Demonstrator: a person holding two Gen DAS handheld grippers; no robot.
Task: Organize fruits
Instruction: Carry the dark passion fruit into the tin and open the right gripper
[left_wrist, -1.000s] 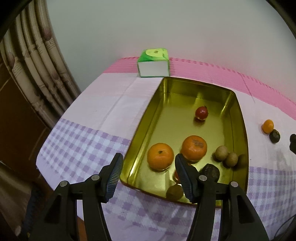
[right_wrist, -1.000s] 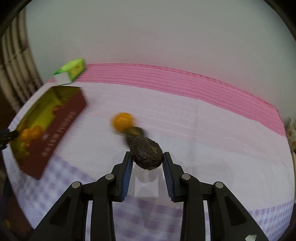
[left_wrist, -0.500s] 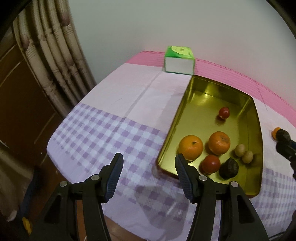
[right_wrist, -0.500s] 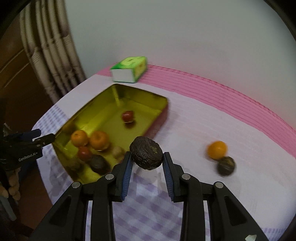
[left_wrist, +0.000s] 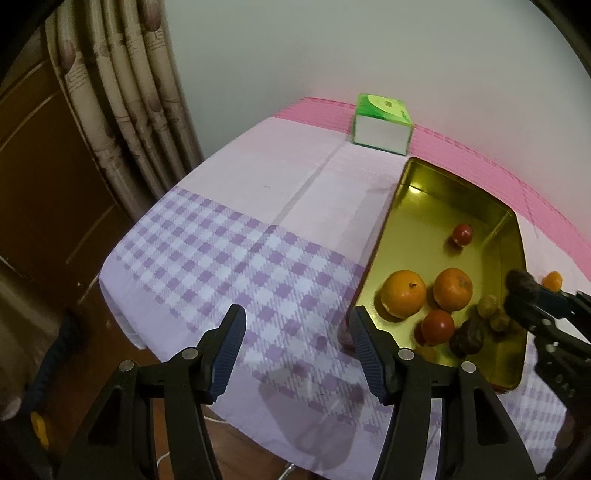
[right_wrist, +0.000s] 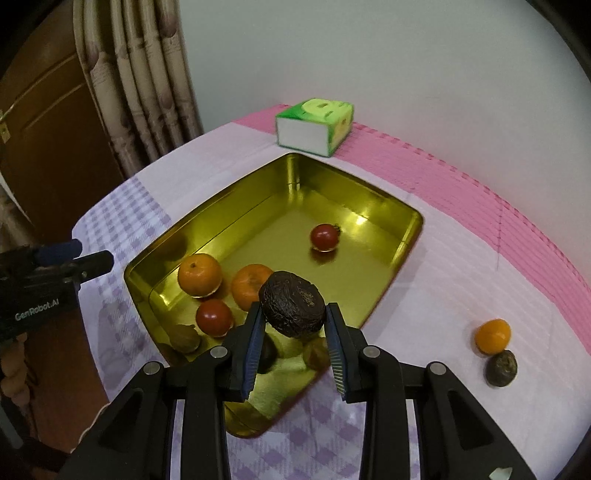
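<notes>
My right gripper (right_wrist: 293, 334) is shut on a dark wrinkled fruit (right_wrist: 291, 308) and holds it above the near end of the gold tray (right_wrist: 402, 236). The tray holds two oranges (right_wrist: 199, 275), two red fruits (right_wrist: 324, 236), small brown fruits and a dark one. A small orange (right_wrist: 493, 335) and a dark fruit (right_wrist: 501, 367) lie on the cloth right of the tray. My left gripper (left_wrist: 297, 345) is open and empty over the purple checked cloth, left of the tray (left_wrist: 515, 236). The right gripper (left_wrist: 532, 302) shows at the right edge of the left wrist view.
A green and white tissue box (right_wrist: 314, 127) stands behind the tray on the pink strip. Curtains (left_wrist: 122, 110) and a brown door (right_wrist: 48, 122) are to the left. The table's near-left edge (left_wrist: 122, 325) drops off close to the left gripper.
The right gripper has carried the dark fruit left, from beside the tray to over its near end. The left gripper has drawn back and left, away from the tray.
</notes>
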